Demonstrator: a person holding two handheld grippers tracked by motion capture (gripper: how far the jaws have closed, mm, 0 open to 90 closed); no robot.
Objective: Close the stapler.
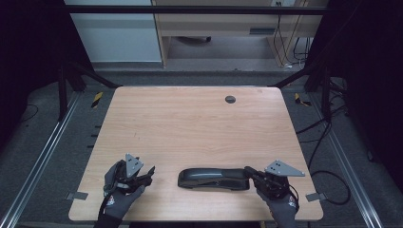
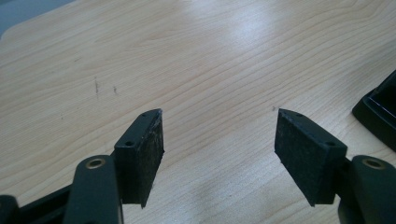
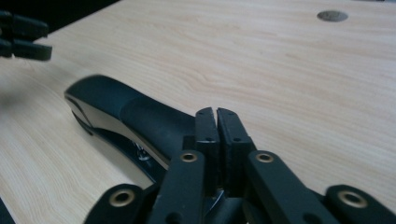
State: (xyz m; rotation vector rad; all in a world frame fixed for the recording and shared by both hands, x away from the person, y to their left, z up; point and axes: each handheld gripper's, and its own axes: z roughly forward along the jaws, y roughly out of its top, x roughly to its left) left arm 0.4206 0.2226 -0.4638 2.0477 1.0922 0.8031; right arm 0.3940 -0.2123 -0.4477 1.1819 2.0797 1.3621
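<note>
A long black stapler (image 1: 214, 179) lies flat on the wooden table (image 1: 190, 123) near its front edge, pointing left to right. My right gripper (image 1: 248, 170) rests at the stapler's right end with its jaws pressed together and nothing between them. In the right gripper view the shut right gripper (image 3: 217, 125) sits just beside the stapler (image 3: 126, 116). My left gripper (image 1: 149, 173) hovers a short way left of the stapler, open. In the left gripper view its pads (image 2: 144, 154) stand wide apart over bare wood, the left gripper (image 2: 219, 140) empty, and a corner of the stapler (image 2: 380, 116) shows at the right edge.
A round grey cable grommet (image 1: 230, 99) is set into the table near its far edge, also seen as the grommet (image 3: 332, 16). Metal rails and loose cables (image 1: 328, 137) run along the floor on both sides. A desk (image 1: 228, 23) stands beyond the table.
</note>
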